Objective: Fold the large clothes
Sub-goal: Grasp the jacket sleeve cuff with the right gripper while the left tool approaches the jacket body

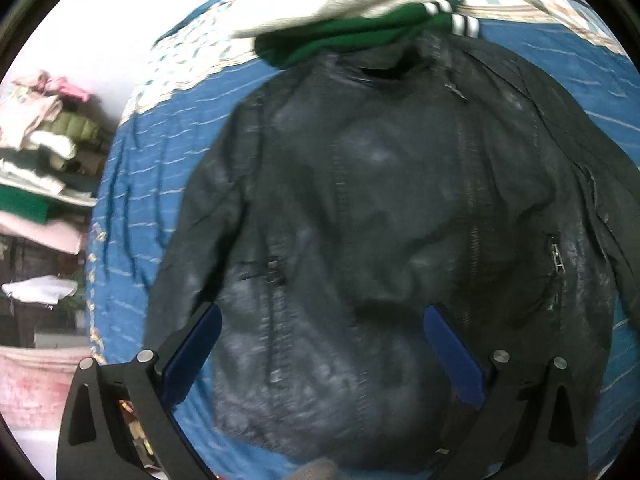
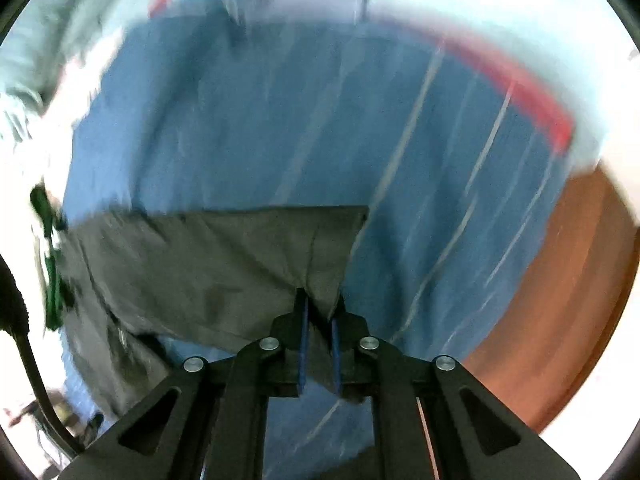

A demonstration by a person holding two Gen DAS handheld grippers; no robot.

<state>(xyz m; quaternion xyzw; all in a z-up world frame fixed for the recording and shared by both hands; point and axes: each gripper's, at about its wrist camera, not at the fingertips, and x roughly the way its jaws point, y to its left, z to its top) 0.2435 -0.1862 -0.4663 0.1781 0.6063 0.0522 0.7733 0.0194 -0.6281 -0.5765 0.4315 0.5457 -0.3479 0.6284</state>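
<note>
A black leather-look jacket (image 1: 380, 208) lies spread front-up on a blue bedspread (image 1: 132, 184), collar at the far end, front zip running down its middle. Above its lower front hangs my left gripper (image 1: 320, 320), open, blue pads wide apart with nothing between them. In the right wrist view my right gripper (image 2: 320, 312) points down and is shut on the corner of the jacket's sleeve (image 2: 224, 264), dark cloth pinched between the blue pads. The picture is blurred.
A green garment with white-striped cuffs (image 1: 360, 36) and a cream one (image 1: 352, 0) lie beyond the collar. Shelves of folded clothes (image 1: 44, 168) stand at the left. A brown floor (image 2: 568, 300) shows past the bed's right edge.
</note>
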